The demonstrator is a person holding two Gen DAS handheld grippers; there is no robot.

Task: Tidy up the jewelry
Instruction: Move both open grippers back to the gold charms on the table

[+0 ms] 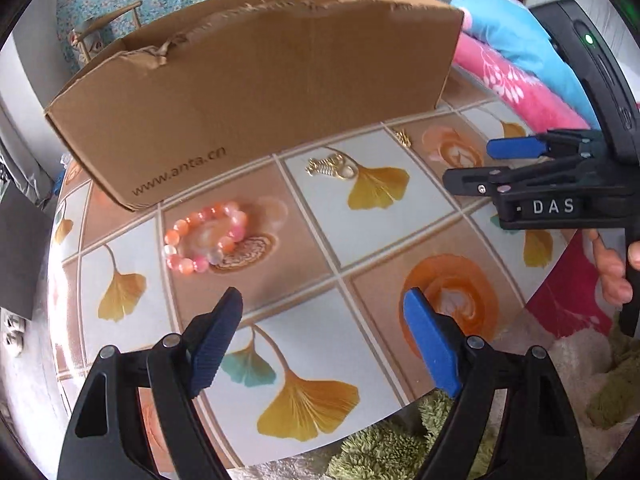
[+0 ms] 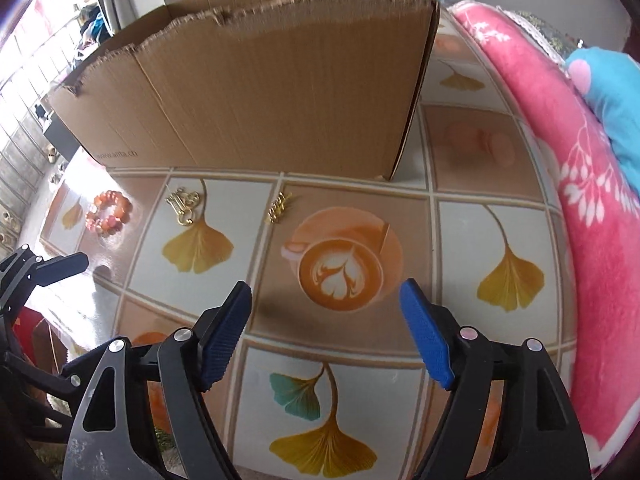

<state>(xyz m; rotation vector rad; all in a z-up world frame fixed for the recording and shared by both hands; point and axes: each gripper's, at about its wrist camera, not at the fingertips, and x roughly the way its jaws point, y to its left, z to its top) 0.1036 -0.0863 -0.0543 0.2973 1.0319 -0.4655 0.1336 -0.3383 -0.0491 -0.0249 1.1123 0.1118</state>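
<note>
A pink and orange bead bracelet point(image 1: 206, 236) lies on the patterned table, ahead and left of my open, empty left gripper point(image 1: 324, 320). A gold chain piece point(image 1: 332, 167) lies farther back, and a small gold brooch point(image 1: 402, 136) lies beyond it near the open cardboard box point(image 1: 256, 92). In the right wrist view the bracelet point(image 2: 108, 213) is at far left, the gold chain piece point(image 2: 183, 204) and small gold brooch point(image 2: 280, 208) lie in front of the box point(image 2: 260, 96). My right gripper point(image 2: 326, 308) is open and empty above the table; it also shows in the left wrist view point(image 1: 472, 164).
The table has a tile print with ginkgo leaves and coffee cups point(image 2: 340, 272). A pink blanket point(image 2: 592, 200) and a blue cushion point(image 2: 612, 96) lie along the right side. A green shaggy rug point(image 1: 384, 448) lies below the table's near edge.
</note>
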